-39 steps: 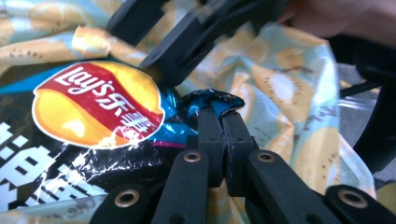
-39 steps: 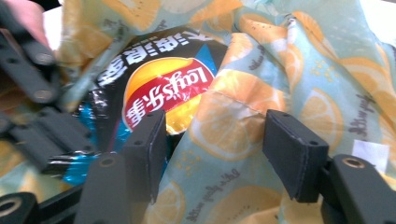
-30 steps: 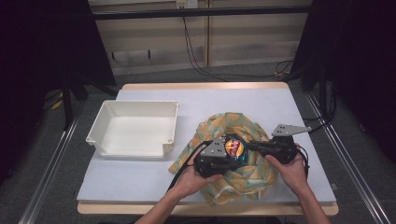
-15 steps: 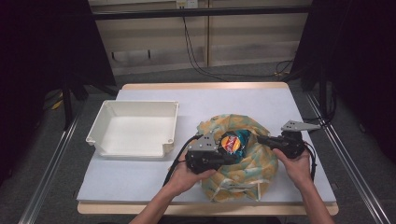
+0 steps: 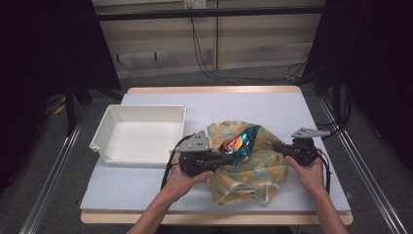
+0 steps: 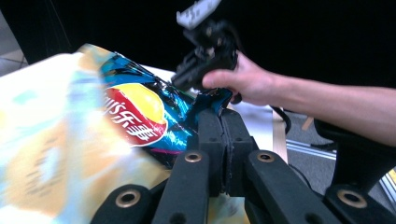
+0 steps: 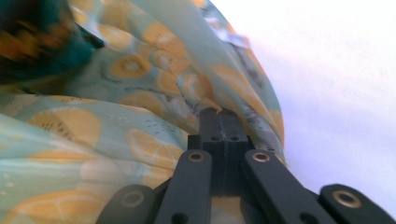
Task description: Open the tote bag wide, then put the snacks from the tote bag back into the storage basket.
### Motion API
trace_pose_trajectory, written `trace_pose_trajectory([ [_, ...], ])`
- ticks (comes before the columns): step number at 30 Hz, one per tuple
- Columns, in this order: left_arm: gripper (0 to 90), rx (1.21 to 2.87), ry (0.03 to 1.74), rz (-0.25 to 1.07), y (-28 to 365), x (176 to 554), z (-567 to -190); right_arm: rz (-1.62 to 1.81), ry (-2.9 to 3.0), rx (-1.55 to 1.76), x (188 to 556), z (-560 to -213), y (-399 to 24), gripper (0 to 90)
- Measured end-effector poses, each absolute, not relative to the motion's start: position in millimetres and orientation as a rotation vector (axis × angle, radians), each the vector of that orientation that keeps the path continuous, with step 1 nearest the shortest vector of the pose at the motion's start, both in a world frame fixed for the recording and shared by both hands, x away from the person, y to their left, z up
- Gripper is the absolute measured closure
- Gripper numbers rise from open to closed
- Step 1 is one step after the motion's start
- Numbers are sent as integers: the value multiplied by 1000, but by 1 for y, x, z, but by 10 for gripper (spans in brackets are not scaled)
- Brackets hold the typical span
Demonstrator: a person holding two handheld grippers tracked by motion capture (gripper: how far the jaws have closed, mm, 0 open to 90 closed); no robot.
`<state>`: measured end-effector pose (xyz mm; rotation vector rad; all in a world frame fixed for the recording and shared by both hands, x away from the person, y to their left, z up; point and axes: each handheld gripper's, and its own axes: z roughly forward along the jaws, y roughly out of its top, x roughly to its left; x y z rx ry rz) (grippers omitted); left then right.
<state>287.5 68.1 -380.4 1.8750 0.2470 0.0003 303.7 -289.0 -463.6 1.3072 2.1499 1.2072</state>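
In the high view, the chip bag [image 5: 242, 143] is seen at the 12 o'clock side of the fruit-print bag [image 5: 248, 170] on the table [image 5: 146, 180], right of the white tray [image 5: 141, 134]. In the left gripper view, the left gripper [image 6: 223, 116] fingers are pinched on the chip bag's crinkly corner; it is judged light, slippery and crushable, best taken by its sealed edge. In the right gripper view, the right gripper [image 7: 219, 114] fingers are clamped on the soft cloth.

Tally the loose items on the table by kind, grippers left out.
Snack bags: 1, chip bag
Cloth bags: 1, fruit-print cloth bag
Trays: 1, white tray
Total: 3
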Motion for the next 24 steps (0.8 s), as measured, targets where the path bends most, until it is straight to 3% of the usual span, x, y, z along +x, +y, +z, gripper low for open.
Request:
trace_pose_trajectory([
  [12,890,1859,266,14,66,291,-371,1315,2151,1258,296,-461,-288,900],
  [13,889,1848,273,23,63,292,-370,1331,2155,1247,294,-459,-287,877],
  [18,889,1845,266,8,53,295,-367,1361,2189,1180,284,-445,-275,590],
  [24,888,1852,275,6,46,300,-364,1435,2211,1102,264,-423,-263,472],
])
